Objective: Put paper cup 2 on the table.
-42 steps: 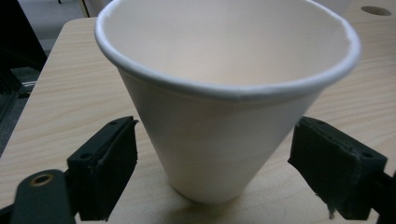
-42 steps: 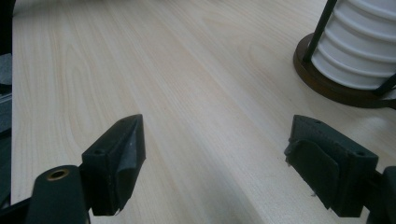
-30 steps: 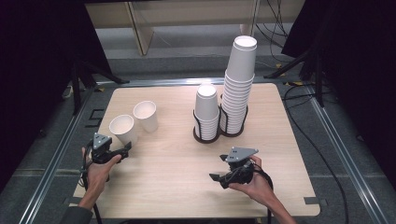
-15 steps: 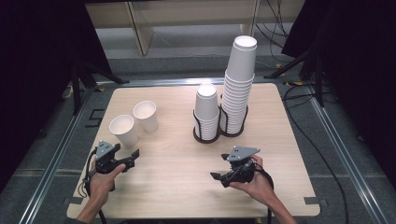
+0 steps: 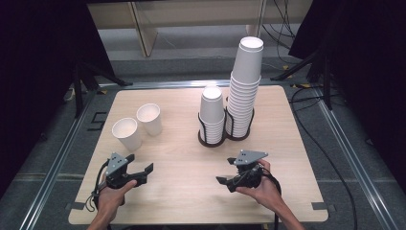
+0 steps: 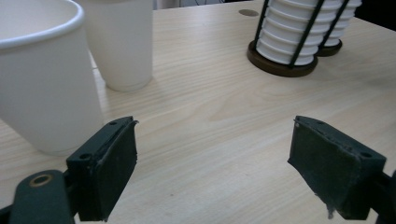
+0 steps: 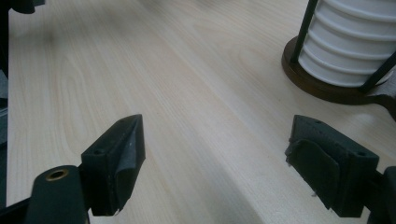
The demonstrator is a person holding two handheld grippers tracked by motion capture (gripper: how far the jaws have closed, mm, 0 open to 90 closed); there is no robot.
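Left gripper (image 5: 143,171) low over the table (image 5: 182,191), jaws apart, empty. Right gripper (image 5: 224,181) likewise open, empty. Just beyond the left one: near paper cup (image 5: 127,133), upright, second cup (image 5: 149,119) behind. Likely light, thin-walled, crushable; grip gently mid-wall.

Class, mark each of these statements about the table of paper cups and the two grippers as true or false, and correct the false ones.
1. Two loose cups stand upright on the table. True.
2. The left gripper holds a cup. False: its jaws are open, with nothing between them.
3. The taller cup stack stands right of the shorter stack in the high view. True.
4. The right gripper touches the wire holder. False: it rests apart from it, open.
5. The loose cups lie on their sides. False: both stand mouth up.
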